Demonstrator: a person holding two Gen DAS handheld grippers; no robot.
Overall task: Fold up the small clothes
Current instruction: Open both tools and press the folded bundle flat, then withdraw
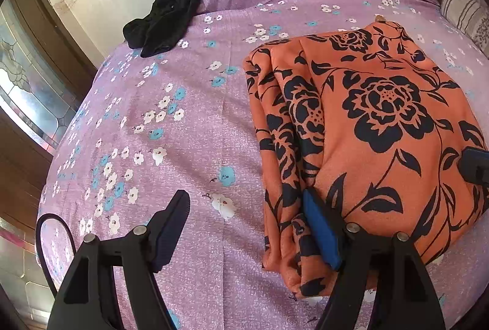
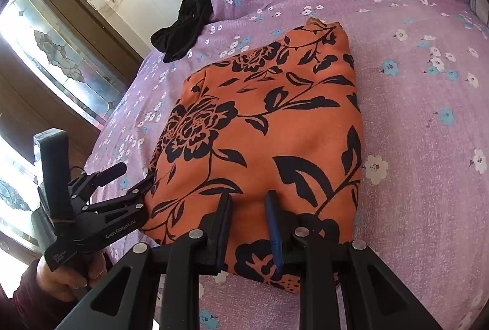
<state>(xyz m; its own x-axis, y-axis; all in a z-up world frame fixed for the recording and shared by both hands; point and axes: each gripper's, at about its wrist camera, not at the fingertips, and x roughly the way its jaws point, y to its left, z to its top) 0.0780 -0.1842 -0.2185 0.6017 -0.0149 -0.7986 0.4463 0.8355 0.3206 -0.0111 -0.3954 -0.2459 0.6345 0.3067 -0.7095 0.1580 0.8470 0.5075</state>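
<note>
Left wrist view: your left gripper (image 1: 247,226) has its jaws spread wide, gripping nothing; the right pad rests on the near left edge of the orange cloth (image 1: 366,122), which lies folded on the bed (image 1: 183,122), long axis running away from you. Right wrist view: your right gripper (image 2: 249,226) sits over the cloth's near edge, jaws parted, not clamped. A black garment (image 2: 183,30) lies well apart.
</note>
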